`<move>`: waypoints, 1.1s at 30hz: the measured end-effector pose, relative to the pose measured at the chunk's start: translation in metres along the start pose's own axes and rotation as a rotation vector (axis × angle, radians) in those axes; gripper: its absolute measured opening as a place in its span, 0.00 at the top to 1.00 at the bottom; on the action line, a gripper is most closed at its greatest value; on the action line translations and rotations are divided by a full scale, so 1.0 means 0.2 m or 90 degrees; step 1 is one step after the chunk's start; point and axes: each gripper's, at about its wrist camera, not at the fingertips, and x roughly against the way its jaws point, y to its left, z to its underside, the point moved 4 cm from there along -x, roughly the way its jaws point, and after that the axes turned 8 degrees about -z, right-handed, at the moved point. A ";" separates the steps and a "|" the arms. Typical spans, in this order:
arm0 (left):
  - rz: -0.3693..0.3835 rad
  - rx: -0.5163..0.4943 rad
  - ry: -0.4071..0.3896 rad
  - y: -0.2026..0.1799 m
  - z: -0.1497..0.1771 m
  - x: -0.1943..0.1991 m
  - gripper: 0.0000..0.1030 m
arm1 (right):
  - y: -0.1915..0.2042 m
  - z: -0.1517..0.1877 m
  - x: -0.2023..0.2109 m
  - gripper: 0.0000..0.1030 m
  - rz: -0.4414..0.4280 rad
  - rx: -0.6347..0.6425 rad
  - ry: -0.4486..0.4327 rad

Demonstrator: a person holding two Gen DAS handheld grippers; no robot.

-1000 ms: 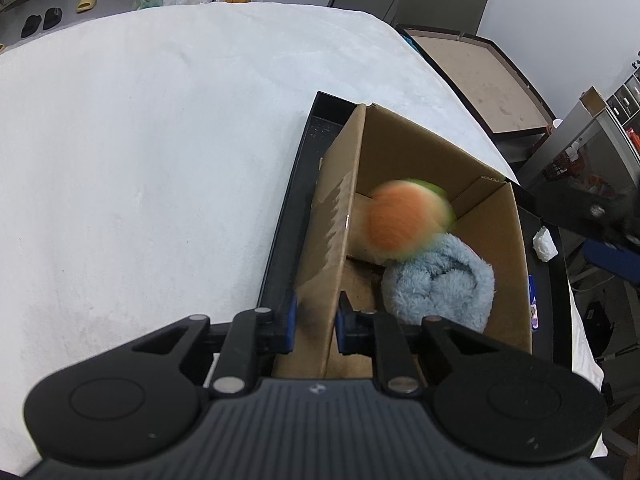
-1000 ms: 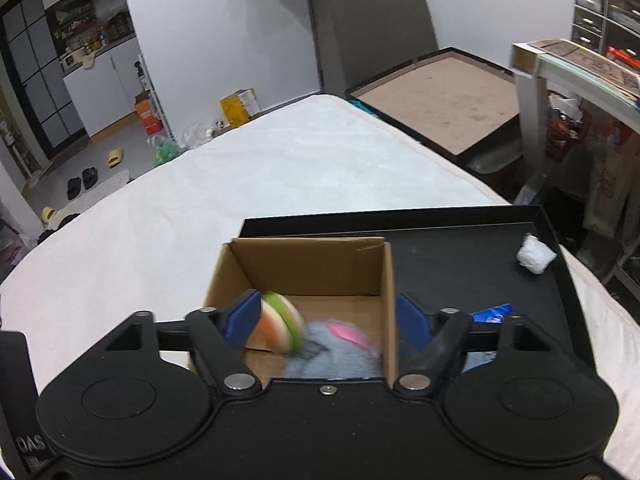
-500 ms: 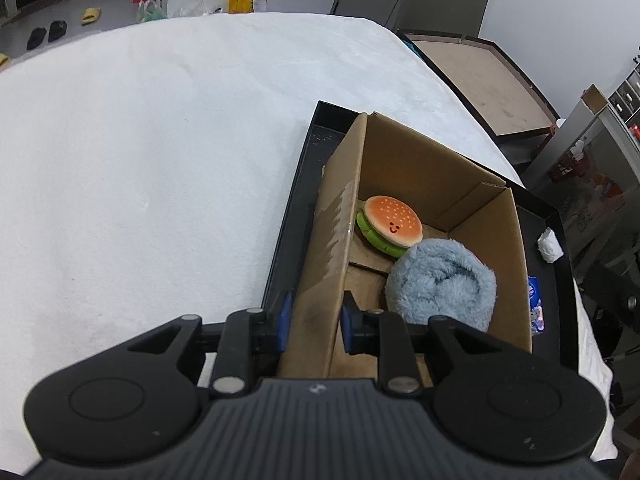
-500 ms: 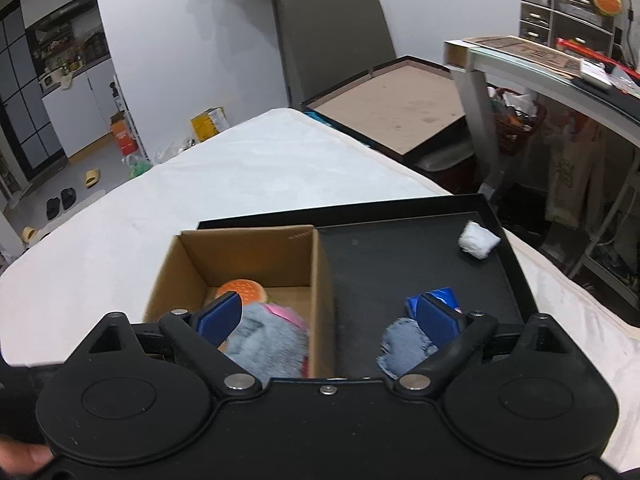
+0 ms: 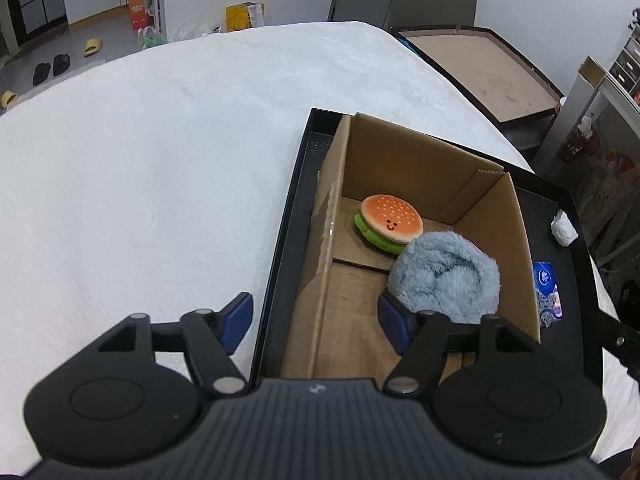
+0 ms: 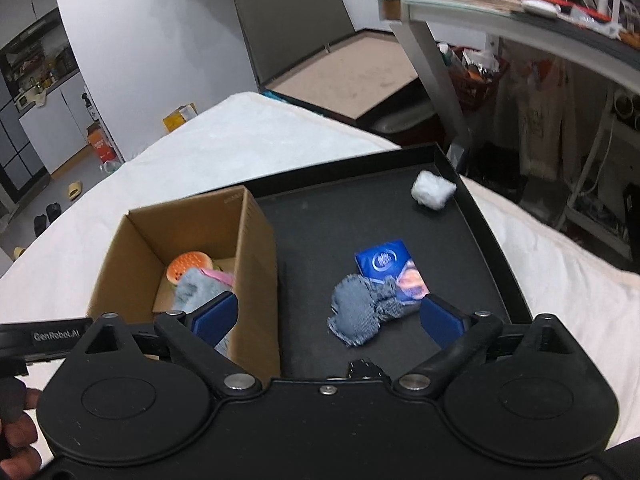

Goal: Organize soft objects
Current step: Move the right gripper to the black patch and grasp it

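Note:
A cardboard box (image 5: 424, 160) stands at the left end of a black tray (image 5: 280, 248). In it lie a plush burger (image 5: 390, 220) and a fluffy light-blue roll (image 5: 448, 276). My left gripper (image 5: 316, 320) is open, its fingers on either side of the box's near left wall, touching nothing. My right gripper (image 6: 328, 320) is open and empty above the tray (image 6: 480, 224), near a denim cloth piece (image 6: 360, 316), a blue packet (image 6: 390, 266) and a white wad (image 6: 432, 190). The box (image 6: 248, 240) and burger (image 6: 188, 266) show at the left of that view.
The tray rests on a white fluffy cover (image 5: 140, 160) over the table. A grey chair (image 6: 288, 20) and a brown-topped board (image 6: 352, 72) stand behind. A cluttered metal shelf (image 6: 520, 20) is at the right.
The burger dropped into the box and settled beside the blue roll. My left gripper let go of the box wall and opened. My right gripper swung right, over the tray's open floor.

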 end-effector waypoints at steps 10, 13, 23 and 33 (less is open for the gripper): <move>-0.012 -0.023 0.000 -0.06 0.00 0.00 0.27 | -0.12 0.09 -0.08 0.05 -0.010 -0.026 0.053; -0.014 -0.026 0.002 -0.08 0.00 0.00 0.26 | -0.16 0.12 -0.12 0.05 -0.009 -0.037 0.077; -0.012 -0.037 0.007 -0.11 0.00 -0.02 0.26 | -0.21 0.24 -0.25 0.10 -0.001 -0.037 0.162; -0.004 -0.062 0.010 -0.17 0.02 -0.03 0.26 | -0.20 0.32 -0.34 0.42 0.037 0.000 0.217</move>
